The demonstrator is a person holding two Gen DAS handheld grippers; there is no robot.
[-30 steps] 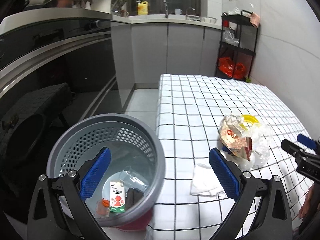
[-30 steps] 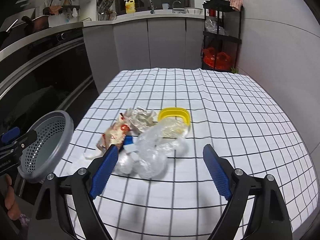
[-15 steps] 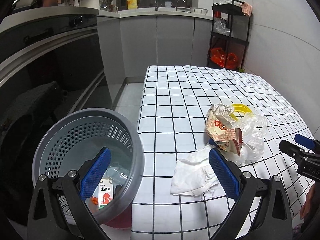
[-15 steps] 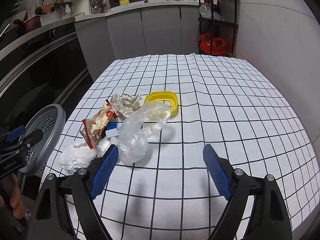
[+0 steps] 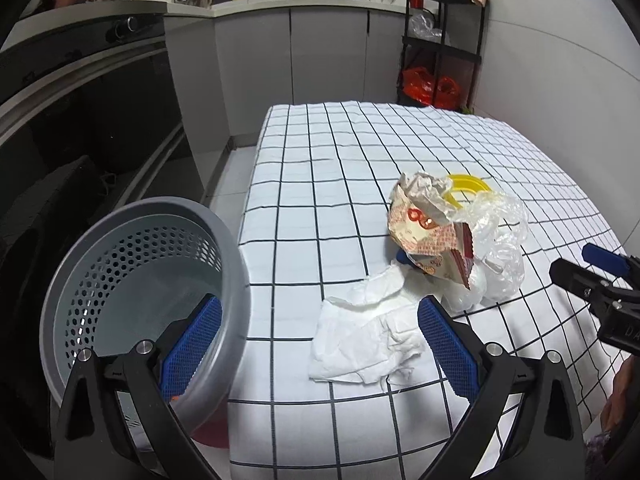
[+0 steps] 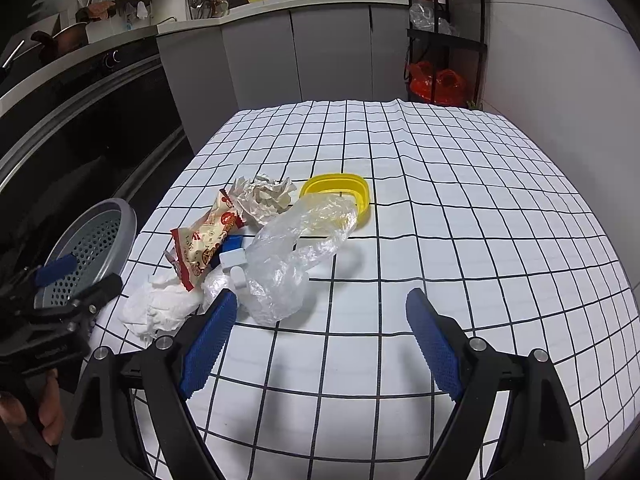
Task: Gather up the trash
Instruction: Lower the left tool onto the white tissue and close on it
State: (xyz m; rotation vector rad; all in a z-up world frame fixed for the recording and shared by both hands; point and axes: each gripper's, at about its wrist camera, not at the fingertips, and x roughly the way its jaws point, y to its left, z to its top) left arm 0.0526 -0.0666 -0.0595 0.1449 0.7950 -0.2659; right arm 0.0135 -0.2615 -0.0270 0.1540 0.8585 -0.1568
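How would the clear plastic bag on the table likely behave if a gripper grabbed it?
The clear plastic bag looks thin and crumpled, so probably floppy and very light. It drapes against the yellow container, which it may drag along. Its glossy film could slip between fingers.

free: bare tablecloth (image 6: 460,240) right of trash pile (image 6: 256,248) | obstacle: basket (image 5: 132,280) at table's left edge
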